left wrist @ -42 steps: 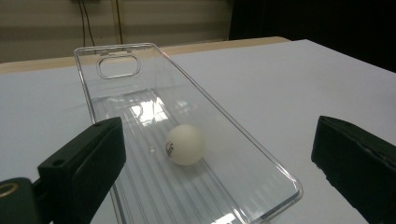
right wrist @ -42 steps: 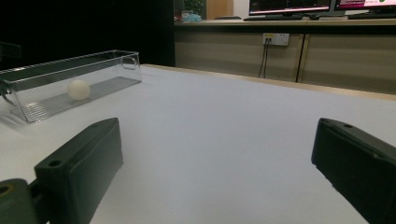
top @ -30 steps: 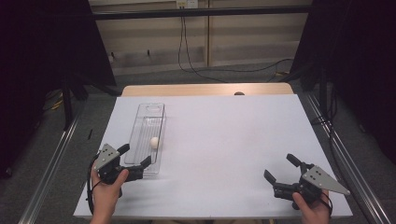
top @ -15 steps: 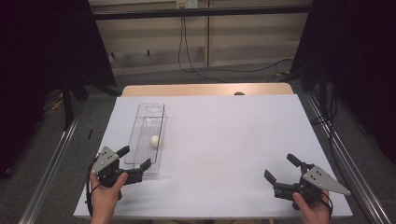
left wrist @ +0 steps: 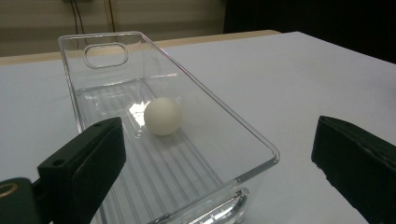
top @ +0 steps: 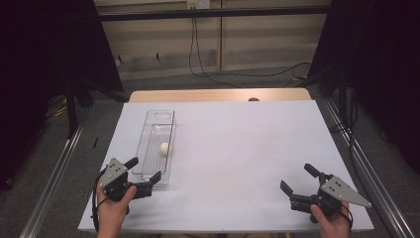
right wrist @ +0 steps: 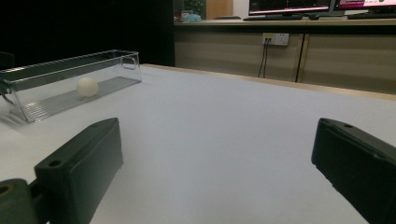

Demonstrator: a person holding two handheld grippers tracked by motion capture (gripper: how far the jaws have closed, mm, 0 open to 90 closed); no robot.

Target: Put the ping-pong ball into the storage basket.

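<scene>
High view: left hand-held gripper point(top: 145, 175) gapes astride the tray's point(top: 148, 144) near end — ball point(top: 164, 148) inside — right hand-held gripper point(top: 297, 183) idles released.

Both hands bare, no sleeves showing. Left gripper point(top: 145, 172): black body w/ grey three-cornered plate on top, small dark screw dots at plate corners, black cable looping by the wrist. Right gripper point(top: 298, 180): same build, black w/ grey plate. Fingers point(left wrist: 84, 163) showing as blocky matte-black pads w/ rounded edges, each carrying a small round hole near the base; brass-coloured ring peeking at lower left corner.
</scene>
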